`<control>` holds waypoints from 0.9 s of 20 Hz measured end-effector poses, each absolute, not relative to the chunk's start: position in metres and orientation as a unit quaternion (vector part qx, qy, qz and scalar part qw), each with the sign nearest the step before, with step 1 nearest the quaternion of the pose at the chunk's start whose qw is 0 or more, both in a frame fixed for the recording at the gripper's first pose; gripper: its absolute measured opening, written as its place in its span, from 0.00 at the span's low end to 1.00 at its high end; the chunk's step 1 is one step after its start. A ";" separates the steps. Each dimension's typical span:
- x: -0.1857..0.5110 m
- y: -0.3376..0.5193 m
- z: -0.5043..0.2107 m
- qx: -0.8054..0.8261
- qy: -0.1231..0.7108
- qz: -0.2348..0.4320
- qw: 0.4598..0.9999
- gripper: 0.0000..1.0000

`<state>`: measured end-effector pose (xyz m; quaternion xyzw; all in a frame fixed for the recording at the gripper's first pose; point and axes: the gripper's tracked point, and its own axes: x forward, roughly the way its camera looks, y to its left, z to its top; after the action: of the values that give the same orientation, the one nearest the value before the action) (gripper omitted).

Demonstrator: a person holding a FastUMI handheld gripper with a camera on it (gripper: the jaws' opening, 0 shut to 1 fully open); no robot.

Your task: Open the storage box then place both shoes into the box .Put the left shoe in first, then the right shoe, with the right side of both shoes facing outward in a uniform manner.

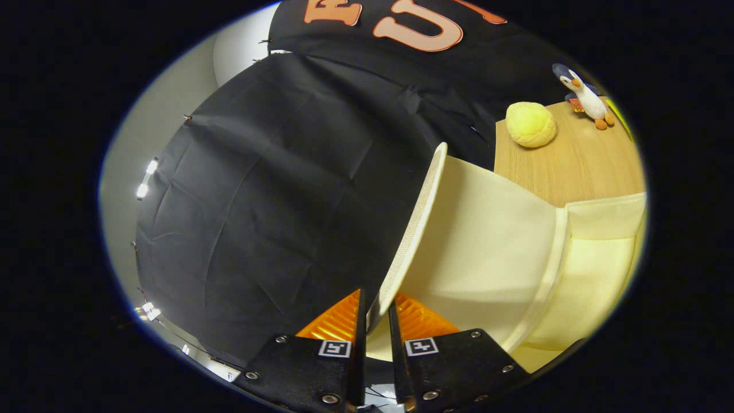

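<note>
Gripper [375, 321] pinches lid [418, 229] edge, both orange fingers [338, 318] pressed on it, lid raised off cream box [590, 275]. Beyond: table [573, 166], yellow ball [531, 124], toy penguin [586, 96]. Risk: thin fabric edge slips out, lid drops shut.

The camera rides on the gripper [377, 321] and looks forward along its two orange fingers, very close to the raised cream fabric lid [476, 252] of the storage box. The view is strongly tilted. Beyond the lid, farther away, lies a wooden tabletop [573, 166].
</note>
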<state>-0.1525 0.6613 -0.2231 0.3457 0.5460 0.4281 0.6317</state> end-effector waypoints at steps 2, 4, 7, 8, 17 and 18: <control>-0.158 0.669 -0.226 0.341 0.554 0.423 0.631 0.33; -0.166 0.659 -0.237 0.307 0.553 0.427 0.646 0.49; -0.170 0.613 -0.272 0.252 0.545 0.412 0.686 0.70; -0.168 0.595 -0.283 0.241 0.545 0.402 0.695 0.73; -0.121 0.396 -0.326 0.159 0.502 0.310 0.791 0.75; -0.119 0.372 -0.332 0.142 0.496 0.300 0.803 0.75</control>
<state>-0.1186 0.3718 -0.3320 0.1416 0.4959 0.2998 0.8026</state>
